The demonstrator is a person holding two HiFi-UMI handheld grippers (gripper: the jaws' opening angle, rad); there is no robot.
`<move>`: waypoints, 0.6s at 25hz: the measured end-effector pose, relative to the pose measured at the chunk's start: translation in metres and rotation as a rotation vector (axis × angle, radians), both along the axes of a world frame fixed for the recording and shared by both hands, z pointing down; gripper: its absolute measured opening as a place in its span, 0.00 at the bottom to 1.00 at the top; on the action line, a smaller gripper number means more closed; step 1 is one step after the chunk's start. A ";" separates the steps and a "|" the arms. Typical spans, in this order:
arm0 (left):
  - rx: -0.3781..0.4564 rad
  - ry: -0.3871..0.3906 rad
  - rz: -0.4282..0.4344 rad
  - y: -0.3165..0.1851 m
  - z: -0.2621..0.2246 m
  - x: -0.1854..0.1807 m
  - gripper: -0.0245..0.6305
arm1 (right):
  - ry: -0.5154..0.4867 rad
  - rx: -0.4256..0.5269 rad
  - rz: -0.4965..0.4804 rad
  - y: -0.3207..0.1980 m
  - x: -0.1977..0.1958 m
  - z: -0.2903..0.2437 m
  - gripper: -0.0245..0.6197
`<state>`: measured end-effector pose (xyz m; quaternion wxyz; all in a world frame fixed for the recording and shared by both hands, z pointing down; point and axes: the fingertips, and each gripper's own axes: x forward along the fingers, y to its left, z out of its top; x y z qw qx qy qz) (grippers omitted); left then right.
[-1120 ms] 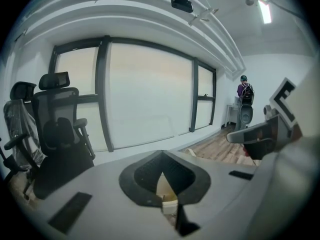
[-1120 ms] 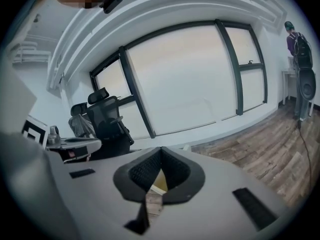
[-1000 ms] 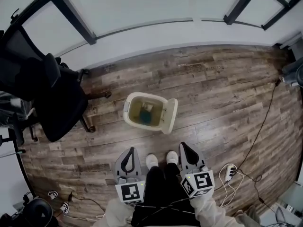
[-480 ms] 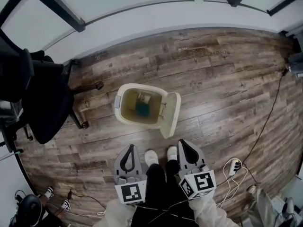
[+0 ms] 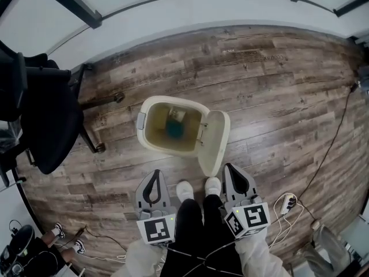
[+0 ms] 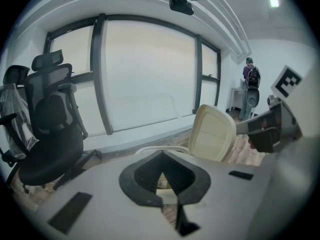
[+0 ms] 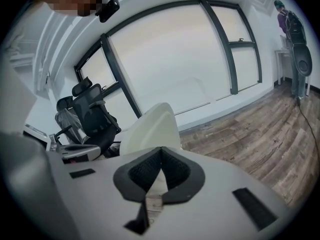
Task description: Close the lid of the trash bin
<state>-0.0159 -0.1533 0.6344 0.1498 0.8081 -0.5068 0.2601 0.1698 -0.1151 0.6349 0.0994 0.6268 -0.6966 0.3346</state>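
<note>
- Lid (image 5: 214, 140) stands open at the right edge of the trash bin (image 5: 151, 109); left gripper (image 5: 154, 176) and right gripper (image 5: 232, 172) hang near the bin, jaws pressed together, empty.
- Hard shove could tip or slide the bin.

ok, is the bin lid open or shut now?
Open. The lid stands swung up off the trash bin, leaving its inside and a teal item exposed from above.

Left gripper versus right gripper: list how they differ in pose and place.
The right gripper aims at the raised lid, close to its near edge; the left gripper aims at the open mouth of the trash bin, standing farther off. Their marker cubes carry different patterns. Both are shut and hold nothing.
</note>
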 end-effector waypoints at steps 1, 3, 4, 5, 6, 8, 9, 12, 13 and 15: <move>-0.007 -0.003 -0.006 -0.001 0.002 -0.002 0.05 | -0.001 0.003 -0.006 -0.003 -0.001 0.000 0.07; -0.022 -0.006 -0.019 -0.004 0.003 -0.006 0.05 | -0.005 0.010 -0.021 -0.008 -0.004 -0.002 0.07; -0.023 -0.008 -0.021 -0.005 0.004 -0.008 0.05 | -0.008 0.014 -0.027 -0.010 -0.006 -0.004 0.08; -0.020 -0.009 -0.020 -0.006 0.004 -0.008 0.05 | -0.011 0.019 -0.033 -0.012 -0.008 -0.006 0.07; -0.017 -0.009 -0.019 -0.008 0.003 -0.008 0.05 | -0.015 0.025 -0.038 -0.015 -0.009 -0.008 0.07; -0.011 -0.003 -0.023 -0.012 0.002 -0.009 0.05 | -0.019 0.037 -0.042 -0.022 -0.013 -0.011 0.07; -0.007 -0.001 -0.026 -0.014 0.001 -0.011 0.05 | -0.020 0.042 -0.042 -0.024 -0.015 -0.013 0.07; 0.013 0.000 -0.036 -0.017 0.001 -0.019 0.05 | -0.021 0.051 -0.048 -0.032 -0.022 -0.015 0.07; 0.011 0.005 -0.043 -0.018 0.000 -0.021 0.05 | -0.020 0.053 -0.056 -0.034 -0.026 -0.016 0.07; 0.005 0.015 -0.057 -0.017 0.001 -0.026 0.05 | -0.020 0.055 -0.075 -0.039 -0.035 -0.016 0.07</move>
